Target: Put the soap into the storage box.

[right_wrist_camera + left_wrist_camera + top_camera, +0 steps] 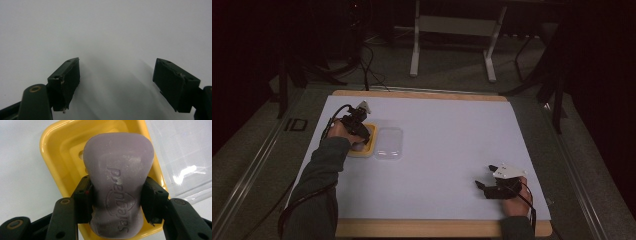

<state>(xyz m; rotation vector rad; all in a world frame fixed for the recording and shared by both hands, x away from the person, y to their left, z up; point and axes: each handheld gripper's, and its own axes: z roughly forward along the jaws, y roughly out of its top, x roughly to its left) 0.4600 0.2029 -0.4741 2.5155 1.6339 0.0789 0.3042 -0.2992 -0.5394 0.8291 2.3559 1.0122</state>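
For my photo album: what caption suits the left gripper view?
Left gripper clamps a purple soap bar over its yellow dish.

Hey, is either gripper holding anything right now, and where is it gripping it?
The left gripper is shut on the purple soap bar, pinching its narrowed waist from both sides over the yellow soap dish. The right gripper is open and holds nothing.

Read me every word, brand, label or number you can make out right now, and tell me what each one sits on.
"Safeguard": embossed upside down on the purple-grey bar of soap, clamped by the left gripper over the yellow plastic soap dish, with a shield-shaped emblem around its middle letters.
"ID": pale letters on the dark surface left of the white table mat, seen from the high view.
The clear plastic lid and the open right gripper carry no readable text.
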